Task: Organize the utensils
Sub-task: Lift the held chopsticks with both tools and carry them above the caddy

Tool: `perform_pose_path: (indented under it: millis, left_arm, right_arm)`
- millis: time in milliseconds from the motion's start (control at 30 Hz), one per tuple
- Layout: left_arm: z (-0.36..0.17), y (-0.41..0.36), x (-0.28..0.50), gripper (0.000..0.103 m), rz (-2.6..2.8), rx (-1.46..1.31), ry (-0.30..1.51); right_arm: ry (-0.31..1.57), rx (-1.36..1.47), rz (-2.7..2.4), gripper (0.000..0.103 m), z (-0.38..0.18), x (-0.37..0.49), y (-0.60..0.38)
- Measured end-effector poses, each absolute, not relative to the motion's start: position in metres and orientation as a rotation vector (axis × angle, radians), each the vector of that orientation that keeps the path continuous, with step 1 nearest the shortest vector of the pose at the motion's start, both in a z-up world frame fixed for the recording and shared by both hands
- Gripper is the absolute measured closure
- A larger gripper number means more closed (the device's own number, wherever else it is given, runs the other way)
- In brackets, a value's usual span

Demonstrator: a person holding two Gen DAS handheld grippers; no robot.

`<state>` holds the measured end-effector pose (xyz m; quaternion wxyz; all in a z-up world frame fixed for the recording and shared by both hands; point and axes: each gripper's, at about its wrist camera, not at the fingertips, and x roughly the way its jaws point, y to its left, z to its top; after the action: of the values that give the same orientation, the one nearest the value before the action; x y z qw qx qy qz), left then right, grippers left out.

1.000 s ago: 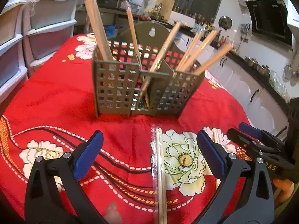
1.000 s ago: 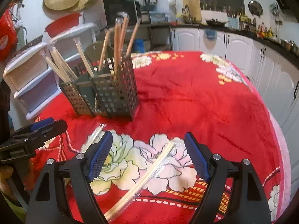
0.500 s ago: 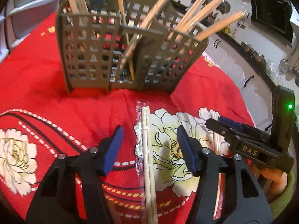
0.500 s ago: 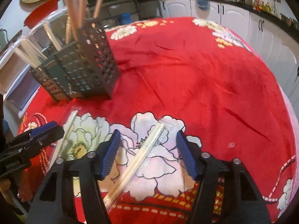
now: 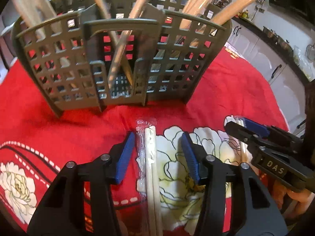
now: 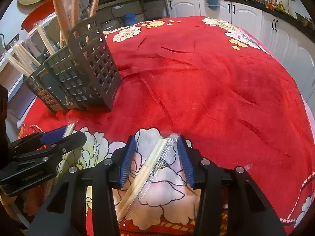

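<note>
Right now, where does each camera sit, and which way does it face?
Left wrist: on the left gripper, facing down over wrapped chopsticks toward the grey basket; the right gripper shows at right.
Right wrist: on the right gripper, facing down over another wrapped pair; the left gripper shows at left.
Shared: basket, red tablecloth.
</note>
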<state>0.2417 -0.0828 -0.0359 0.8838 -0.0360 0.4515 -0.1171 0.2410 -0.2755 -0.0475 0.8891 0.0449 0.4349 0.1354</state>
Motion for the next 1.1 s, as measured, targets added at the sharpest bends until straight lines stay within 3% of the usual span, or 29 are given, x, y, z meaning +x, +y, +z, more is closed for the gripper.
perform_pose_path:
  millis: [267, 500, 1100]
  left_arm:
    - [-0.039, -0.086, 0.247, 0.082, -0.209, -0.046, 0.921]
    - [-0.037, -0.053, 0.243, 0.097, -0.237, -0.162, 0.930]
    - [0.027, 0.016, 0.191, 0.102, -0.233, -0.284, 0.761]
  right_arm:
    - [0.893, 0.127, 0.301, 0.085, -0.047, 0.244, -0.280]
    - [0.877, 0.181, 0.357, 0.092, -0.041, 0.240, -0.281]
    - [0.684, 0.090, 0.535, 0.096, 0.030, 0.197, -0.231]
